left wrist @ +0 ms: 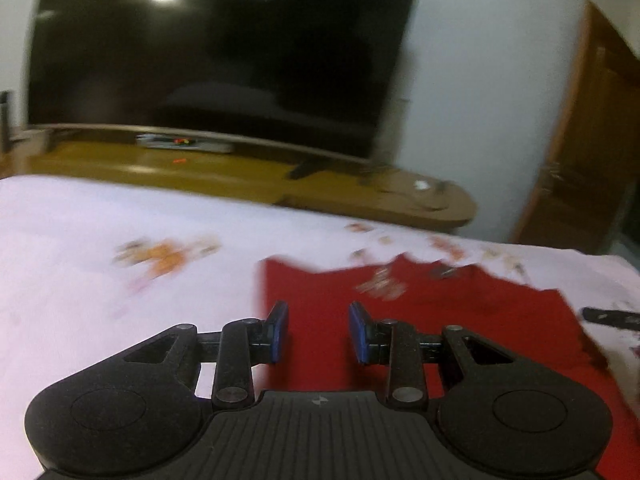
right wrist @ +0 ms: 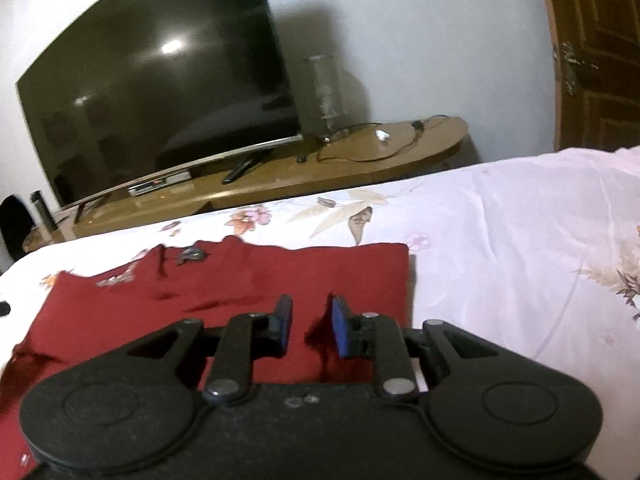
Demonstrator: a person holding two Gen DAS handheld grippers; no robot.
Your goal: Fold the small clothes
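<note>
Shirt [right wrist: 224, 300], red, lies flat on bedsheet [right wrist: 500, 240], one straight folded edge; more folds likely left. Left gripper [left wrist: 318, 330] and right gripper [right wrist: 310, 326] narrowly apart, holding nothing.

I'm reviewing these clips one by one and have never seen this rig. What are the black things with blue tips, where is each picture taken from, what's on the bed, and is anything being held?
Each black device is a hand-held two-finger gripper carried by a person, with a wide-angle camera looking forward along its blue-padded fingers. One picture comes from the left gripper, the other from the right gripper. Both look down at a red garment spread on a flowered bedsheet; it bears a small printed motif. Behind stand a dark television and a wooden stand. Both grippers' jaws stand apart with only flat cloth seen in the gap, so nothing is held. The left picture is motion-blurred.
</note>
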